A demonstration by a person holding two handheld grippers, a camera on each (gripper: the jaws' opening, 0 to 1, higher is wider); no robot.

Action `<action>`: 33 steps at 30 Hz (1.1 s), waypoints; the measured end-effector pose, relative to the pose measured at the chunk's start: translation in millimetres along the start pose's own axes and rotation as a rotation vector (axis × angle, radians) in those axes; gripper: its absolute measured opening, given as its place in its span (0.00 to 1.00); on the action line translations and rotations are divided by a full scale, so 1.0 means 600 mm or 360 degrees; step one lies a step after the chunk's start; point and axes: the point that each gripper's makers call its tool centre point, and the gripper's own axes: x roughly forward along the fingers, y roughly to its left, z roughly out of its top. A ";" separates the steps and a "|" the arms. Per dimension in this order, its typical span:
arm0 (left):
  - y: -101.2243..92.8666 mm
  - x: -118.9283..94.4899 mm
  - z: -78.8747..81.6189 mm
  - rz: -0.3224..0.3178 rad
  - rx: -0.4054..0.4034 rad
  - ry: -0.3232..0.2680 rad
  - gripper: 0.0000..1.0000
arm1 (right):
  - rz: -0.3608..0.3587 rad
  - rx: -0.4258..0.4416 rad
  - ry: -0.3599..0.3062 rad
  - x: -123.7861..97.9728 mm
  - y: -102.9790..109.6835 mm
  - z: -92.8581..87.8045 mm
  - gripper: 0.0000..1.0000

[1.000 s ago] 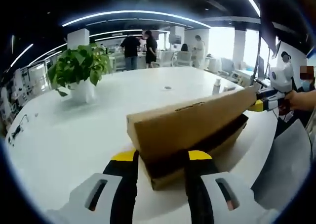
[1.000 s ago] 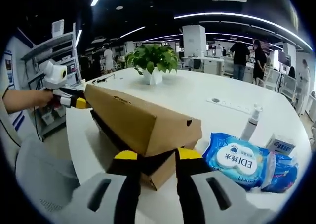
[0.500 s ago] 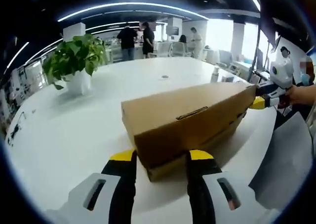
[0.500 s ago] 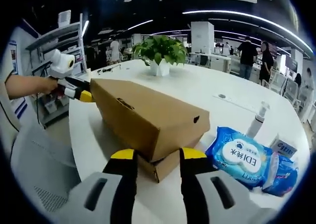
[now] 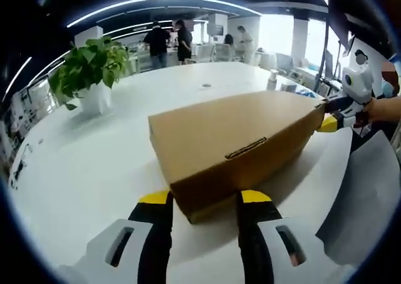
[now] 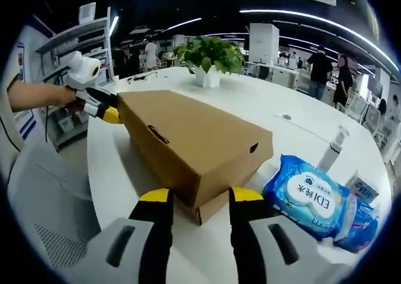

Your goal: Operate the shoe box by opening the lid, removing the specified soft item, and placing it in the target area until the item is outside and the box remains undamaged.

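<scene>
— On the white table (image 5: pixel 94 165), where does the shoe box (image 5: pixel 232 143) sit?
— Near the table's edge, lid (image 6: pixel 188 130) down or nearly so, lengthwise between the two tongs.
— Left gripper (image 5: pixel 203 199)?
— Level, jaws parted at one short end, yellow tips flanking the corner; contact unclear.
— Right gripper (image 6: pixel 194 196)?
— Same pose at the opposite end, jaws apart. A hand (image 6: pixel 62 96) holds the far tong.
— Other items?
— Wipes pack (image 6: pixel 307 196) beside the box; potted plant (image 5: pixel 94 74) well apart.
</scene>
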 end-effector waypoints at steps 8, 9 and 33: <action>-0.002 0.002 -0.010 -0.0007 -0.0018 0.0030 0.42 | -0.0006 0.0022 0.0038 -0.002 -0.003 -0.014 0.33; -0.002 0.000 -0.010 -0.0006 -0.0015 0.0030 0.42 | -0.0007 0.0024 0.0042 -0.003 -0.003 -0.015 0.34; -0.001 -0.014 0.019 -0.0029 0.0052 -0.0052 0.42 | 0.0036 -0.0008 -0.0019 -0.008 0.003 0.020 0.33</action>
